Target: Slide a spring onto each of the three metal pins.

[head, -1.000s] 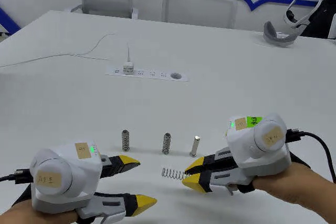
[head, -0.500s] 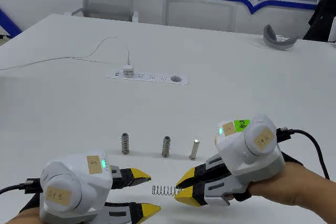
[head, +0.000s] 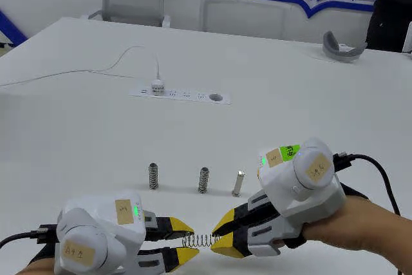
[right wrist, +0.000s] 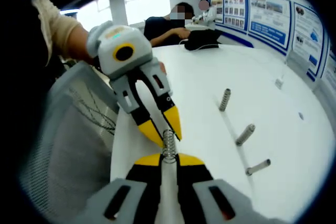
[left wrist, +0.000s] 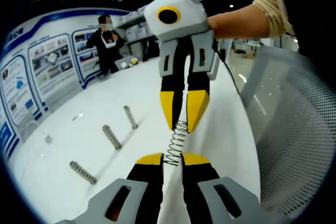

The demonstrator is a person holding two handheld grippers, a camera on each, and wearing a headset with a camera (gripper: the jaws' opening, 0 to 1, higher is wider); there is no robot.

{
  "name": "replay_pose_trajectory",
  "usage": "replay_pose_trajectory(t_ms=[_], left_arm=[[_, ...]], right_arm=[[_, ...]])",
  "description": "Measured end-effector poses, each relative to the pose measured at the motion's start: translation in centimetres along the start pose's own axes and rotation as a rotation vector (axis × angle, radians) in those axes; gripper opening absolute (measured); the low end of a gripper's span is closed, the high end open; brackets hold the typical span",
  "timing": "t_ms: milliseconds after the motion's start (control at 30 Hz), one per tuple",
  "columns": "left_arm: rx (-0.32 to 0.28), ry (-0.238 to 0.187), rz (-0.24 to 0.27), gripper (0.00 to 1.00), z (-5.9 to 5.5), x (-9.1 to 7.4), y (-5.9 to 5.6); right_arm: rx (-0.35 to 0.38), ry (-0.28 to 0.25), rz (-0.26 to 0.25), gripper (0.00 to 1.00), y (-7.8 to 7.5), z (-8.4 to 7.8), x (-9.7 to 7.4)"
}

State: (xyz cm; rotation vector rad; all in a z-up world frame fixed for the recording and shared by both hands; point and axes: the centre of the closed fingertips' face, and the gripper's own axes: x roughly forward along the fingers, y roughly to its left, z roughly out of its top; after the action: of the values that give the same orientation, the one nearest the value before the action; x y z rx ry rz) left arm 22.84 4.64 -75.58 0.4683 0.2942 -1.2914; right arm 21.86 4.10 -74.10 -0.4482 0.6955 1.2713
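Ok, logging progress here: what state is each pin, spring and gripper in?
Left pin: spring on.
Middle pin: spring on.
Right pin: bare, upright.
Loose spring: held at both ends.
Left gripper: shut on loose spring.
Right gripper: shut on loose spring.

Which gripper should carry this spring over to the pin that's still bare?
Probably the right. The right gripper pinches one end of the spring and sits just in front of the bare pin; the left gripper lies farther to the side.
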Motion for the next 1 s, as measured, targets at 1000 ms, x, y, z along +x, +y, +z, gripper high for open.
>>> replay_pose_trajectory(t_ms=[1000], left_arm=[[-0.121, -0.047, -0.001, 0.11, 1.1, -0.1, 0.5]], right_arm=[[-0.036, -0.160, -0.054, 0.12, -0.2, 5.1, -0.3]])
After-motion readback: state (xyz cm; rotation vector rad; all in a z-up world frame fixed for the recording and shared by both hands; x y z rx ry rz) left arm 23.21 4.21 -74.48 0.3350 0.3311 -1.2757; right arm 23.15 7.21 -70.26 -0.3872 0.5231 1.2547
